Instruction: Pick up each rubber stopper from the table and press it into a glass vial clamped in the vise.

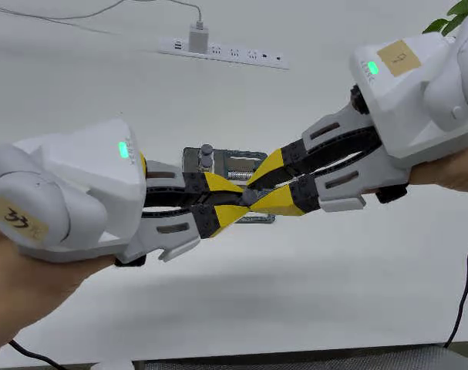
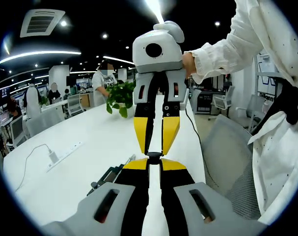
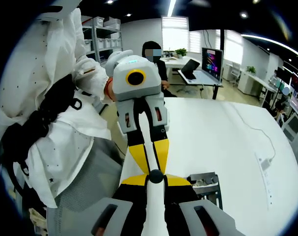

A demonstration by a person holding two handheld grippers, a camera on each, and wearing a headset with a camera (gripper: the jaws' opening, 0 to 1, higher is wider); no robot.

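left gripper [image 2: 154,163], right gripper [image 3: 155,180]: held tip to tip above the table [image 1: 295,270], jaws of each drawn narrow.
stopper [image 3: 155,176]: small, dark, at the point where both sets of tips meet; cannot tell which jaws clamp it.
vise [image 1: 241,162]: on the table just behind the tips.
vial [image 1: 207,154]: upright in the vise.
power strip [image 1: 226,52]: far edge.

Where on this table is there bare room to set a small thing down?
Bare: the table front, from left tool and right tool to the near edge; also the band between vise and power strip. Crowded: above the vise, where both tips meet.
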